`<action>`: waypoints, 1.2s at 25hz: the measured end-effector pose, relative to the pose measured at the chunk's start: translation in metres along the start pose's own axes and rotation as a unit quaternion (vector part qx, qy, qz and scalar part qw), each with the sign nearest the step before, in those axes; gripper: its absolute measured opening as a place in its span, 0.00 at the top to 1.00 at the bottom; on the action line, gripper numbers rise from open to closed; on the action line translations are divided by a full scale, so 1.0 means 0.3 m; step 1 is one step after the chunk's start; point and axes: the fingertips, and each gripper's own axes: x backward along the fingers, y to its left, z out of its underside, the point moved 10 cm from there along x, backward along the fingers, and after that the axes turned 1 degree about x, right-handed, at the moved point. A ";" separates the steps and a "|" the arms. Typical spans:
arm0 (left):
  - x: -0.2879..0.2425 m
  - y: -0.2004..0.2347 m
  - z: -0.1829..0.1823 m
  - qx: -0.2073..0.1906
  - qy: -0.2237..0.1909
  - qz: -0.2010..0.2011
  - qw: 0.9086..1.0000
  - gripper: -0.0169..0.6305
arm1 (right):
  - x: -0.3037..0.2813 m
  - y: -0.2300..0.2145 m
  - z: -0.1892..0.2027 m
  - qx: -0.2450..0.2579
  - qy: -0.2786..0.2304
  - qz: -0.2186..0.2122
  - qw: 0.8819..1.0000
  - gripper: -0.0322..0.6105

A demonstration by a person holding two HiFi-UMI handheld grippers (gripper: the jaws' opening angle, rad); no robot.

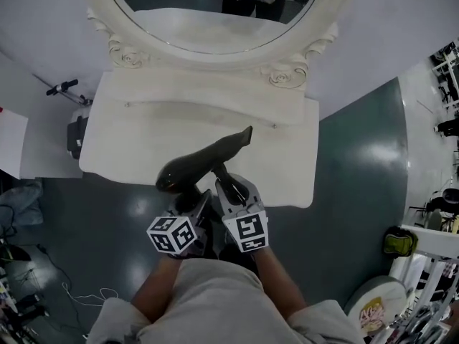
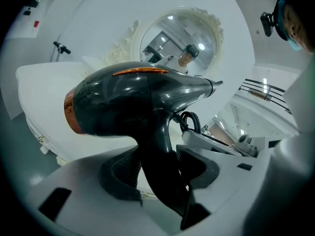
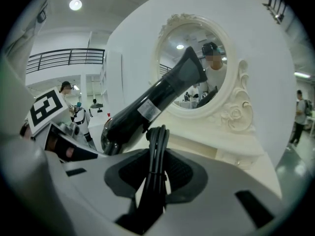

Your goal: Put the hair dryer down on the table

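Thing: I have a glossy dark grey plastic hair dryer (image 1: 204, 162) with a copper ring at its rear end.
Where: it sits in the middle of the head view, held over the front part of the white counter (image 1: 143, 135), below the ornate oval mirror (image 1: 215, 13). I judge it is not yet resting on the counter.
Left tool (image 2: 157, 171): its pads are clamped on the dryer's handle.
Right tool (image 3: 156, 173): it is closed on the bundled black cord (image 3: 156, 151), just beside the handle.
Long axis: in the head view the barrel runs from lower left to upper right.
Pointing: the nozzle aims at the upper right, toward the mirror. The copper end faces lower left, and the handle hangs down toward me.
Handling: I judge it rigid, fairly light and top-heavy, with a slick shell.
Hold: the handle is the place to grip. The cord is limp and only needs keeping clear.
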 end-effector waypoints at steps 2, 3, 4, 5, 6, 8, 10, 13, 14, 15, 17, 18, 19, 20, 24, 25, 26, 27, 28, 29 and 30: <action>-0.028 0.026 -0.024 -0.001 0.013 0.002 1.000 0.64 | -0.038 -0.012 0.003 -0.007 0.009 0.006 1.000 0.79; -0.041 0.037 -0.035 -0.001 0.019 0.003 1.000 0.64 | -0.055 -0.017 0.004 -0.011 0.015 0.008 1.000 0.79; -0.050 0.046 -0.043 0.000 0.024 0.004 1.000 0.64 | -0.068 -0.020 0.006 -0.015 0.022 0.010 1.000 0.79; -0.057 0.052 -0.050 0.002 0.029 0.004 1.000 0.64 | -0.078 -0.022 0.007 -0.019 0.027 0.012 0.999 0.79; -0.062 0.058 -0.056 0.002 0.034 0.006 0.999 0.64 | -0.085 -0.024 0.008 -0.023 0.031 0.014 0.999 0.79; -0.076 0.075 -0.072 0.000 0.044 0.011 0.999 0.64 | -0.103 -0.025 0.007 -0.027 0.035 0.021 0.999 0.79; -0.090 0.095 -0.083 0.003 0.052 0.015 0.999 0.64 | -0.122 -0.019 0.006 -0.026 0.042 0.030 0.998 0.79; -0.096 0.111 -0.083 0.013 0.065 0.016 0.998 0.64 | -0.133 -0.012 0.013 -0.031 0.056 0.035 0.997 0.79; -0.101 0.116 -0.084 0.015 0.070 0.016 0.997 0.64 | -0.137 -0.015 0.014 -0.036 0.060 0.037 0.997 0.79; -0.110 0.121 -0.087 0.016 0.076 0.017 0.997 0.64 | -0.143 -0.019 0.016 -0.041 0.064 0.039 0.996 0.79; -0.130 0.136 -0.092 0.022 0.088 0.017 0.996 0.64 | -0.160 -0.026 0.021 -0.051 0.074 0.044 0.995 0.79; -0.136 0.144 -0.091 0.026 0.094 0.017 0.995 0.64 | -0.166 -0.026 0.027 -0.055 0.082 0.046 0.994 0.79; -0.141 0.152 -0.090 0.030 0.102 0.016 0.994 0.64 | -0.170 -0.025 0.035 -0.060 0.090 0.047 0.993 0.79; -0.146 0.159 -0.088 0.034 0.111 0.015 0.993 0.64 | -0.174 -0.026 0.043 -0.066 0.097 0.048 0.992 0.79; -0.174 0.173 -0.104 0.036 0.131 0.014 0.991 0.64 | -0.200 -0.042 0.054 -0.077 0.115 0.055 0.989 0.78; -0.178 0.179 -0.112 0.035 0.134 0.012 0.990 0.64 | -0.211 -0.043 0.055 -0.079 0.118 0.056 0.988 0.78; -0.179 0.186 -0.119 0.034 0.137 0.009 0.990 0.64 | -0.223 -0.040 0.058 -0.084 0.120 0.056 0.988 0.78; -0.180 0.195 -0.128 0.030 0.142 0.005 0.989 0.64 | -0.235 -0.035 0.061 -0.090 0.121 0.058 0.987 0.78; -0.182 0.205 -0.137 0.026 0.146 0.003 0.989 0.64 | -0.246 -0.030 0.064 -0.096 0.122 0.060 0.986 0.78; -0.187 0.214 -0.148 0.021 0.151 0.001 0.988 0.64 | -0.258 -0.028 0.066 -0.102 0.121 0.062 0.985 0.78; -0.193 0.222 -0.159 0.017 0.156 0.001 0.988 0.64 | -0.269 -0.027 0.068 -0.108 0.122 0.064 0.985 0.78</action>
